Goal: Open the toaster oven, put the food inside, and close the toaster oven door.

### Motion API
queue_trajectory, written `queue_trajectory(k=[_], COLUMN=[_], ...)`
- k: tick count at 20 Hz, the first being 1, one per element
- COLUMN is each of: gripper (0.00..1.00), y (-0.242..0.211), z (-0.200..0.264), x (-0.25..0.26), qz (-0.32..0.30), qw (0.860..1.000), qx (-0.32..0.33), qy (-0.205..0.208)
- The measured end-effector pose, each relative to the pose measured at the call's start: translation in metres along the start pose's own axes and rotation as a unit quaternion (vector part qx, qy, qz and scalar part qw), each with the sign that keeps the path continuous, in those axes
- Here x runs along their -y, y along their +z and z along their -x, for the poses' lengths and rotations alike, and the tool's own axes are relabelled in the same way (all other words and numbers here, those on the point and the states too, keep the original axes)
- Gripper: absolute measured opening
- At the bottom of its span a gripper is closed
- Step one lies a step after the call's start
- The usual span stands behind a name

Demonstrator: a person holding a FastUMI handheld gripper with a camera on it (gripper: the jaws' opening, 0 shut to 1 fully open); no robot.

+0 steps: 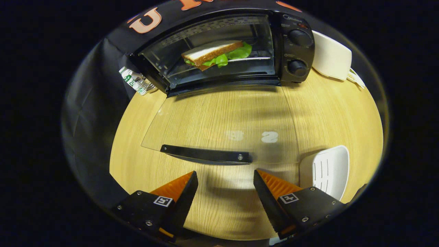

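The black toaster oven (295,44) stands at the far end of the wooden table. Its glass door (219,120) lies folded down flat toward me. The door's black handle bar (207,155) sits just ahead of my fingers. Inside the oven, a sandwich (214,53) with white bread and green lettuce rests on the rack. My gripper (225,178) is open over the table, a little short of the handle, with nothing between its fingers.
A white slotted plate (327,169) lies on the table (336,113) beside my right finger. A white box-shaped object (331,55) stands right of the oven. Small bottles (135,80) sit at the oven's left corner.
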State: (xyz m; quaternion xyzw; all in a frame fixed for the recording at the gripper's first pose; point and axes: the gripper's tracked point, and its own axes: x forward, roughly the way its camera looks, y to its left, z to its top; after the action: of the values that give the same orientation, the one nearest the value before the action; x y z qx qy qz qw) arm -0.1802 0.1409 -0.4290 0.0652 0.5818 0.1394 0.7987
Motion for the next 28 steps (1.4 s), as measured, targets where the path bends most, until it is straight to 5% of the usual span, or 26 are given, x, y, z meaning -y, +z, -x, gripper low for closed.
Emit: queue_trajectory(k=[9, 14, 28], gripper=[0.97, 0.97, 0.96], y=[0.026, 0.078, 0.209], z=[0.014, 0.046, 0.096], x=[-0.028, -0.046, -0.042], qz=[0.004, -0.008, 0.000], qw=[1.000, 0.995, 0.977], qx=[0.020, 0.080, 0.208], qy=[0.023, 0.057, 0.051])
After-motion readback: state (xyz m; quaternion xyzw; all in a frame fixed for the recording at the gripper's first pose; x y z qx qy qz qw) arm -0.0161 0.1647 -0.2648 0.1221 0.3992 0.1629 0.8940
